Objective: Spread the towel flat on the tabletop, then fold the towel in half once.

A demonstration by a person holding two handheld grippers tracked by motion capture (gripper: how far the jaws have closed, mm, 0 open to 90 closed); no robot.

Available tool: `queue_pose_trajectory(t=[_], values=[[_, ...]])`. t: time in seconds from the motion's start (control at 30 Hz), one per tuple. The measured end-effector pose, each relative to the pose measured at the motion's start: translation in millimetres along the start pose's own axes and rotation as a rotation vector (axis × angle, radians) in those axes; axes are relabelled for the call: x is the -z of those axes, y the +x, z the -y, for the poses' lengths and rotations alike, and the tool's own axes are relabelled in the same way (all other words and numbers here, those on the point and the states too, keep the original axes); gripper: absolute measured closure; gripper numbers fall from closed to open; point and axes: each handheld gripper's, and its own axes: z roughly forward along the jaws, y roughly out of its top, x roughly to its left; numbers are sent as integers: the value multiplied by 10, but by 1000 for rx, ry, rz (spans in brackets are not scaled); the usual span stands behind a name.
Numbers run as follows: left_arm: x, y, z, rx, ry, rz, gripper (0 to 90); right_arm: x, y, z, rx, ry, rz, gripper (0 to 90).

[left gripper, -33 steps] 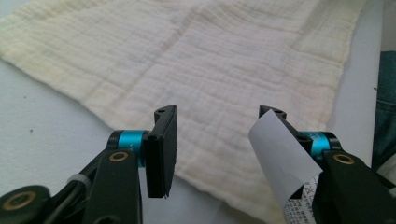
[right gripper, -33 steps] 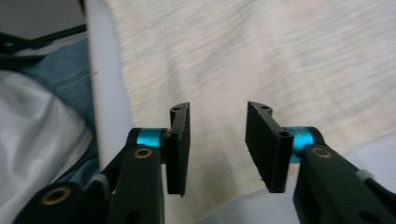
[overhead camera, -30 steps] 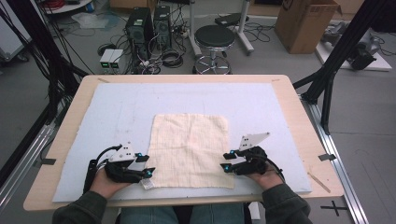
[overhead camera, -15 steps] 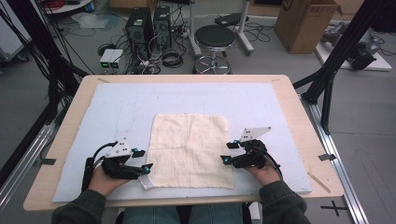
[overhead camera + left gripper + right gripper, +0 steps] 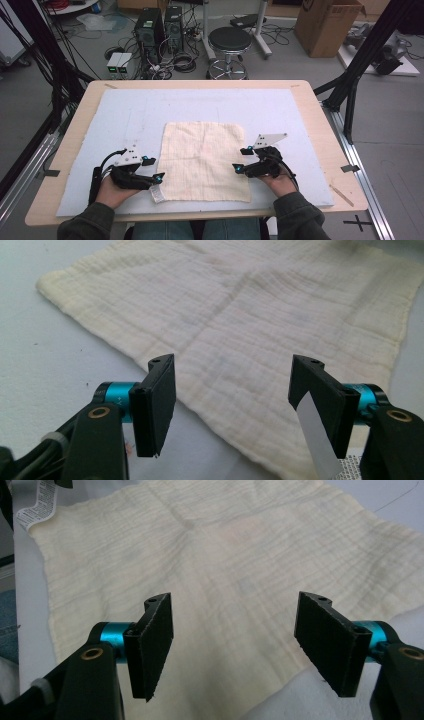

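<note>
High view first, nearest edge: a person's dark sleeves and hands come in from the bottom, each hand holding a gripper low over the surface [image 5: 320,125]. The left gripper [image 5: 154,169] sits just beside the left edge of a cream cloth [image 5: 205,160], near its front left corner, where a white care label [image 5: 157,194] sticks out. The right gripper [image 5: 241,159] sits at the cloth's right edge, its tips over the fabric.

Left gripper view: the two black jaws stand wide apart, having just been opening, with nothing pinched between them. A white strip of label lies against the right-hand jaw, and the cloth [image 5: 240,315] lies flat on the pale blue mat [image 5: 45,355] beyond the tips.

Right gripper view: these jaws also stand wide apart and have just been opening, and nothing is clamped. The cloth [image 5: 210,550] lies under and beyond them, crossed by faint fold creases, with the label [image 5: 37,502] at its far corner.

Farther out in the high view, the cloth lies spread as a rough square in the middle of the mat [image 5: 150,110], which covers most of the wooden surface. Beyond the far edge, on the floor, stand a black stool [image 5: 230,42], two computer towers [image 5: 160,25] amid cables, and a cardboard box [image 5: 327,25].
</note>
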Motion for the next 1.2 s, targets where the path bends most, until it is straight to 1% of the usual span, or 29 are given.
queue_pose_trajectory(t=[0.2, 0.27, 0.47, 0.57, 0.83, 0.87, 0.93, 0.97, 1.0, 1.07, 1.1, 1.13, 1.17, 1.2], values=[[5, -5, 4, -4, -1, 0, 358, -7, 8, -2, -7, 0, 1, 306], [7, -1, 2, -13, 0, 3, 358, -8, 16, -4, 3, 3, 1, 306], [8, -6, 4, -13, -1, 4, 355, -8, 18, -4, 8, -1, 5, 304], [9, -4, 6, -11, -1, 6, 355, -1, 24, -3, -2, 4, 9, 303], [10, 19, -6, 2, -6, 6, 360, 5, 3, 0, -9, 6, 23, 303], [10, 24, -12, 9, -7, 3, 360, 2, -10, 1, -6, 2, 25, 304], [2, 46, -32, 13, -7, -1, 363, 9, -37, 0, -23, 2, 28, 305], [0, 62, -51, 13, 2, 2, 363, 11, -62, -2, -22, 1, 28, 306], [-6, 77, -71, 16, 0, -2, 364, 15, -83, -8, -21, 1, 35, 308], [-11, 121, -122, 25, -1, -1, 375, 32, -134, -32, -34, 0, 46, 317], [-20, 144, -150, 29, -7, 2, 375, 40, -151, -44, -39, 0, 44, 324], [-34, 158, -175, 33, -14, -3, 379, 51, -180, -60, -39, 1, 50, 327], [-53, 174, -202, 34, -12, -10, 385, 62, -207, -79, -47, 1, 54, 332], [-73, 192, -231, 34, -5, -13, 385, 73, -245, -94, -45, -4, 61, 340]])
